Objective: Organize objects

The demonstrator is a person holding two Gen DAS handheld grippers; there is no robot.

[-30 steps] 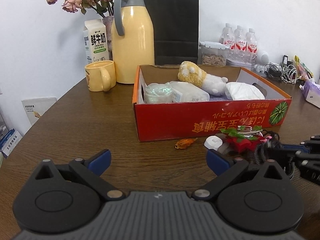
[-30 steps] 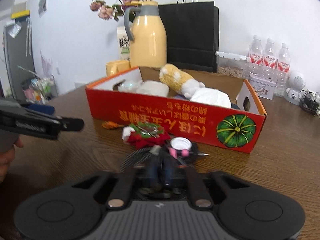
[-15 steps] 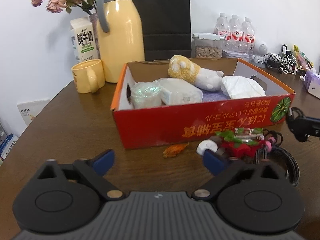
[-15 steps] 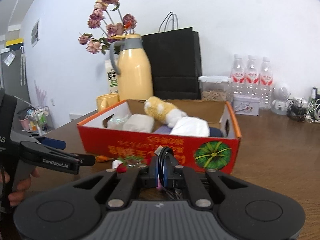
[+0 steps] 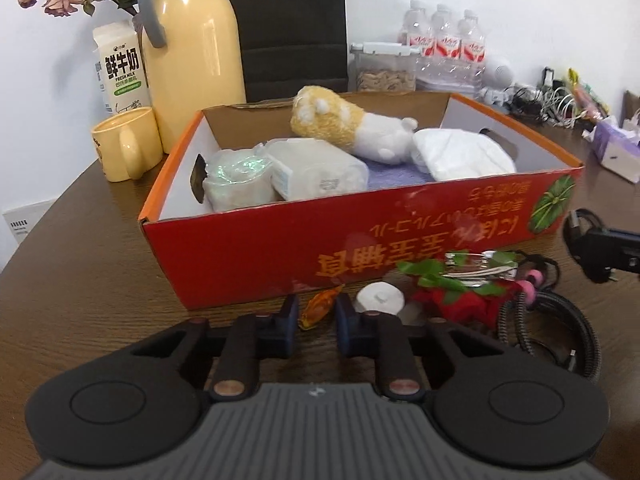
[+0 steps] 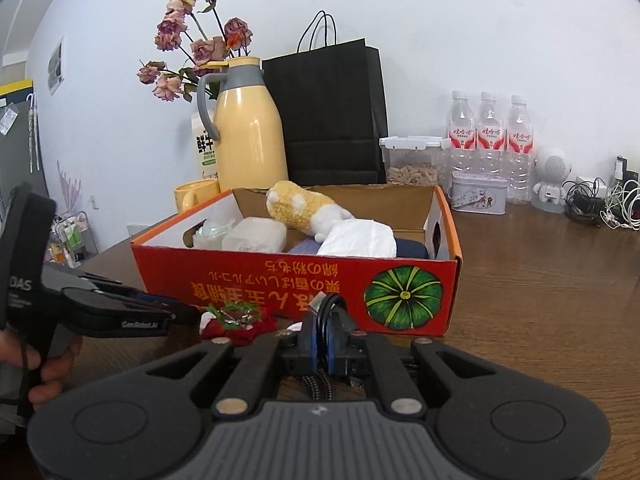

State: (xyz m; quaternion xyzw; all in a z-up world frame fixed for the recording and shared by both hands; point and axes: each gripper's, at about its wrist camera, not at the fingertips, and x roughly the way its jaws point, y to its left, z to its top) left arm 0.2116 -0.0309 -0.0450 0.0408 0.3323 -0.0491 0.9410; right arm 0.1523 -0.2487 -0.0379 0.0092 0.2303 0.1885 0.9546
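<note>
Red box (image 5: 256, 252) holds plush toy (image 5: 348, 128), wrapped packs (image 5: 316, 172), white bag (image 5: 460, 154).

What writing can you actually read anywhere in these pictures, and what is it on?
"鲜牛奶 FRESH MILK": milk carton.
"GenRobot.AI": side of the left gripper.
"DAS", cut off at the edge: left gripper's handle.
Upside-down yellow characters: red box front, too distorted to quote.
Water bottles: red labels too small to read.
</note>
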